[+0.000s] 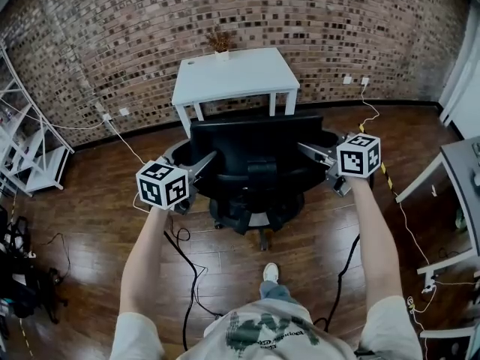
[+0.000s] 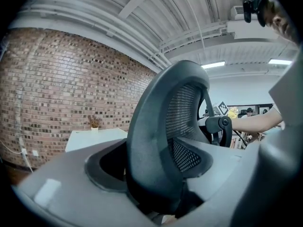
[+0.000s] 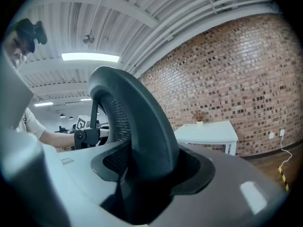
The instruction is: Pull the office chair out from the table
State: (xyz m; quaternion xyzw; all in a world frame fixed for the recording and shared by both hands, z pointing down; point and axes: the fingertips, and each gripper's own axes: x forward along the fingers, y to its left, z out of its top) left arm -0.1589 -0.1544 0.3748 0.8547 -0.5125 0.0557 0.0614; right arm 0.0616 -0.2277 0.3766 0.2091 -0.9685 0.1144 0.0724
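In the head view the black office chair [image 1: 255,152] stands on the wood floor in front of the small white table [image 1: 236,73], its seat out from under the tabletop. My left gripper [image 1: 204,160] clasps the left edge of the backrest and my right gripper [image 1: 309,151] clasps the right edge. In the left gripper view the curved mesh backrest [image 2: 165,126] sits deep between the jaws of the left gripper [image 2: 156,193], both pads against it. The right gripper view shows the backrest's other edge [image 3: 137,122] seated the same way in the right gripper [image 3: 142,193].
A brick wall runs behind the table, and a small dried plant [image 1: 220,42] stands on the table. A white shelf rack [image 1: 30,148] is at the left, a grey desk [image 1: 461,171] at the right. Black cables [image 1: 187,276] trail on the floor by my shoe [image 1: 271,272].
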